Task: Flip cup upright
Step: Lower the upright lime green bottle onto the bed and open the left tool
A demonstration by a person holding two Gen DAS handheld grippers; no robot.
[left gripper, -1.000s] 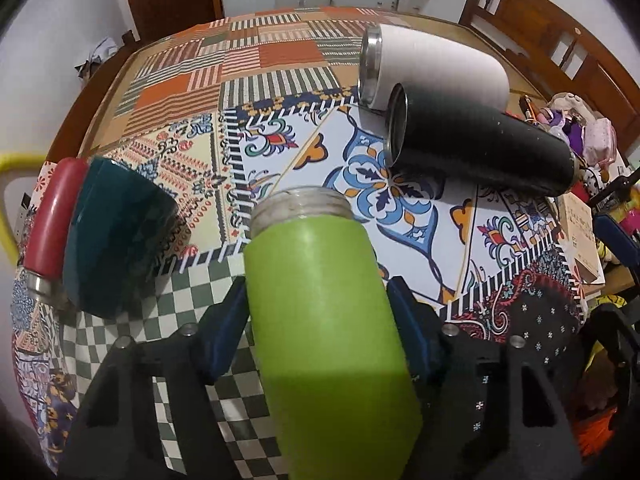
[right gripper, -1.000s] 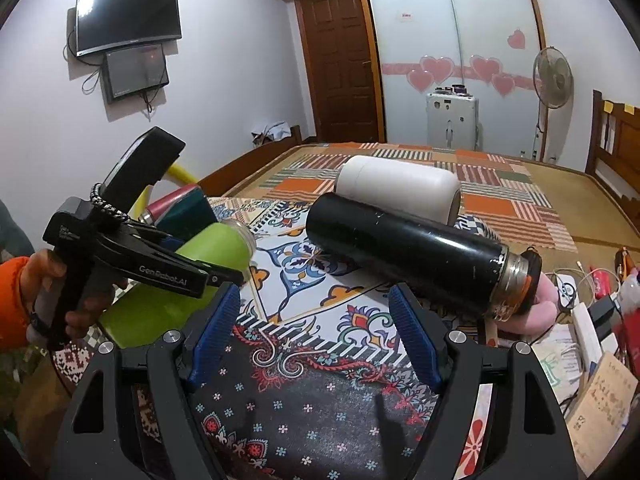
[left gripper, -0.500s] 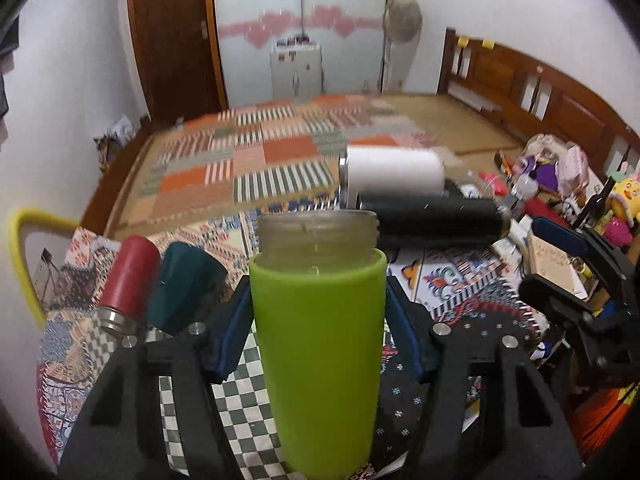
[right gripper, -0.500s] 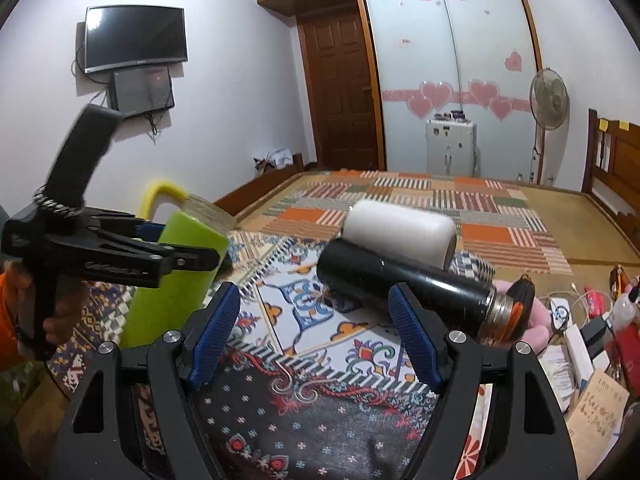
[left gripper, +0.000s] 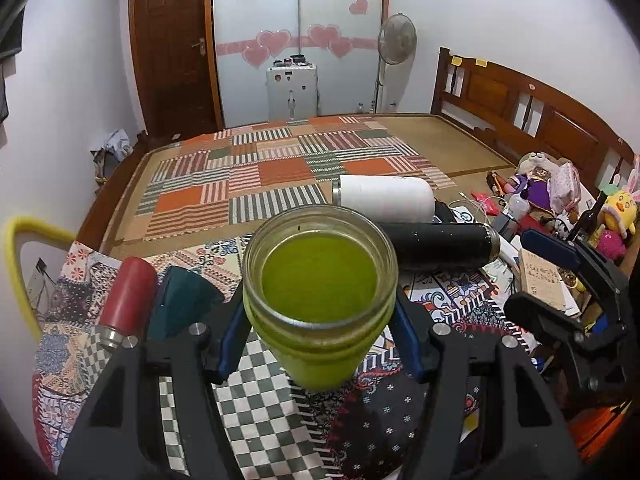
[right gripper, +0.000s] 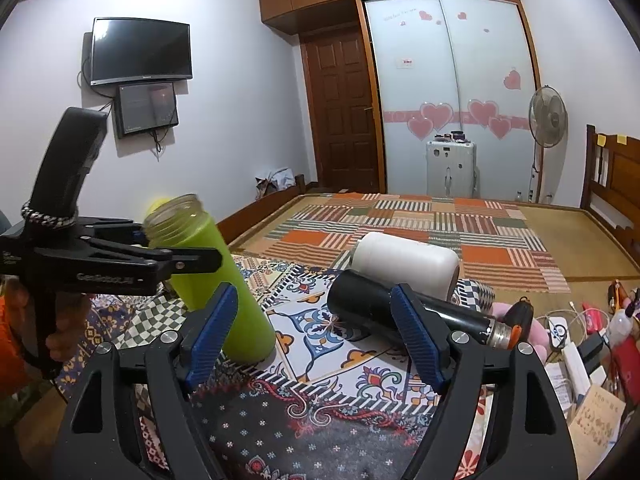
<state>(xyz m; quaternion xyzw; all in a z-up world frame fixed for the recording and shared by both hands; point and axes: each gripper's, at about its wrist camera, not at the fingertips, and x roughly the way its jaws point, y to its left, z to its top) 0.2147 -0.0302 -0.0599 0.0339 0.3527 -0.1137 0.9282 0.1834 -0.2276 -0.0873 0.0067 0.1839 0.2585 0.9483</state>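
From the left wrist, the green cup (left gripper: 319,304) is seen clamped between the blue pads (left gripper: 231,340) of the left gripper (left gripper: 319,338), its open glass mouth turned up toward the camera. It is held over the near part of the patterned cloth (left gripper: 264,404). A dark teal cup (left gripper: 182,306) and a red flask (left gripper: 128,296) are lying near the cloth's left edge. A black flask (left gripper: 444,246) and a white cup (left gripper: 386,198) are lying side by side toward the far right.

From the right wrist, the green cup (right gripper: 212,280) is seen tilted, its base on the cloth (right gripper: 320,420), gripped by the left gripper (right gripper: 188,256). The right gripper (right gripper: 314,336) is held wide apart with nothing between its jaws, above the cloth's near edge.
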